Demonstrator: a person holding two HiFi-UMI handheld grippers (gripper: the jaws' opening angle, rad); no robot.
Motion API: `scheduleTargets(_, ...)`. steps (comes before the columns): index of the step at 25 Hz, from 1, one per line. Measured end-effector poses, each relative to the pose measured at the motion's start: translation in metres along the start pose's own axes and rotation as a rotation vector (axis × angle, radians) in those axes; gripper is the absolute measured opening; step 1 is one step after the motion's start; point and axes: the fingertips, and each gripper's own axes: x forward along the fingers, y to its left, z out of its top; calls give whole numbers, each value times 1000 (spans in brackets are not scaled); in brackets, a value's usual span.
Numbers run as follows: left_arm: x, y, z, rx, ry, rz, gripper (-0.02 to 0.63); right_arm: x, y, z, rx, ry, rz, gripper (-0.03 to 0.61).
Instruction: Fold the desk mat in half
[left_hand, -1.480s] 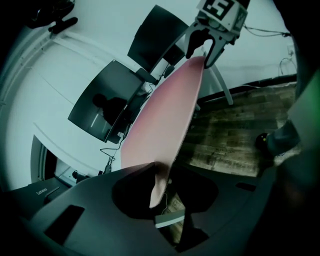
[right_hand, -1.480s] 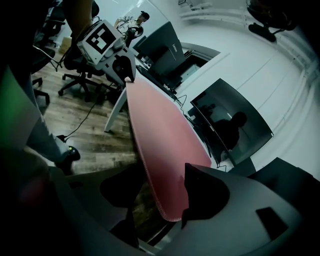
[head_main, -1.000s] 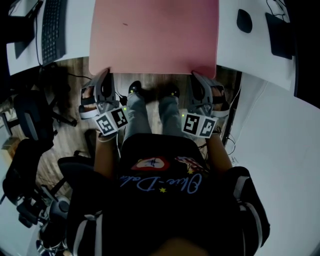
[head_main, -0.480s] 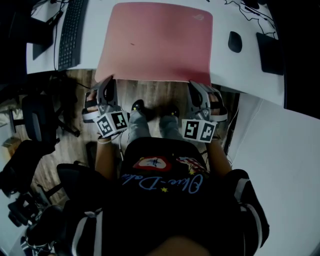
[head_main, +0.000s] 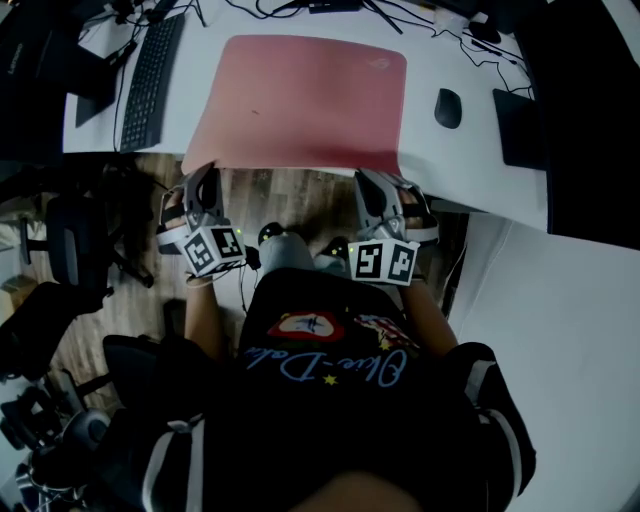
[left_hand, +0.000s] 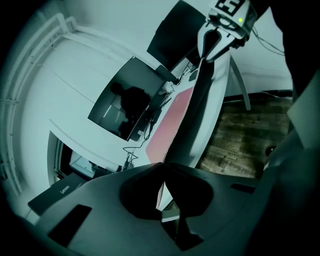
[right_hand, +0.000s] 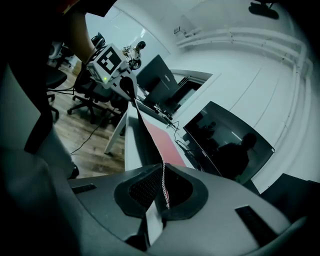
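A pink desk mat (head_main: 300, 100) lies on the white desk (head_main: 450, 165), and its near edge is raised off the desk front. My left gripper (head_main: 203, 175) is shut on the near left corner. At the near right corner, my right gripper (head_main: 373, 180) is shut on the mat as well. In the left gripper view the mat's thin edge (left_hand: 175, 145) runs from between the closed jaws (left_hand: 161, 192) across to the other gripper (left_hand: 220, 30). The right gripper view shows the same edge (right_hand: 150, 140) pinched between its jaws (right_hand: 164, 195), stretching to the left gripper (right_hand: 112, 67).
A black keyboard (head_main: 150, 75) lies left of the mat, with a mouse (head_main: 448, 107) and a dark flat device (head_main: 515, 125) to its right. Cables run along the desk's far side. Monitors (left_hand: 125, 105) stand behind. An office chair (head_main: 70, 250) is at my left.
Both grippers have risen with the mat's near corners in them, and the near edge now stands higher. The mat's far edge and the cables behind it have come into view.
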Motion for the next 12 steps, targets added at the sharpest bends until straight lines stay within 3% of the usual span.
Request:
scheduleTargets(6, 5, 21, 9, -13, -9, 39, 15, 6, -16, 6, 6, -22, 3, 12)
scheduleTargets(12, 28, 43, 21, -1, -46, 20, 15, 27, -41, 9, 18, -4, -17, 12)
